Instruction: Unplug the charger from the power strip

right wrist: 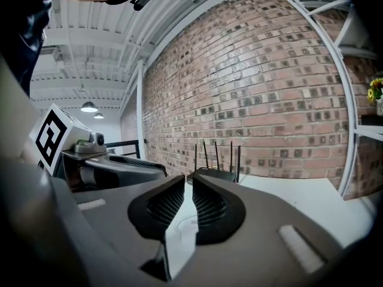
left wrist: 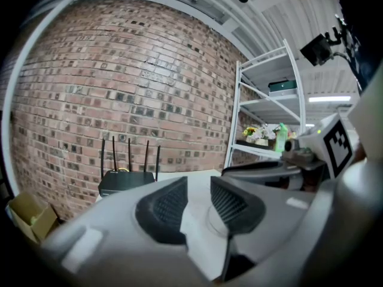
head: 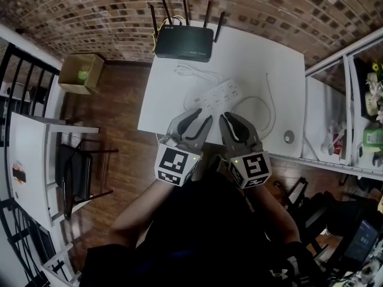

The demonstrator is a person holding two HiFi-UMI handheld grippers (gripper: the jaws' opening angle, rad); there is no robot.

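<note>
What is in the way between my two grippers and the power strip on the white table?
Nothing visible does. In the head view the left gripper and right gripper sit at the near edge of the table, with only bare surface between them and the power strip. A white cable loops to the strip's right, off that path.

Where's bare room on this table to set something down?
The far right corner of the table, between the router and the shelving, is bare. So is the near-left corner beside the power strip. The middle is crowded: strip and looped cable.
</note>
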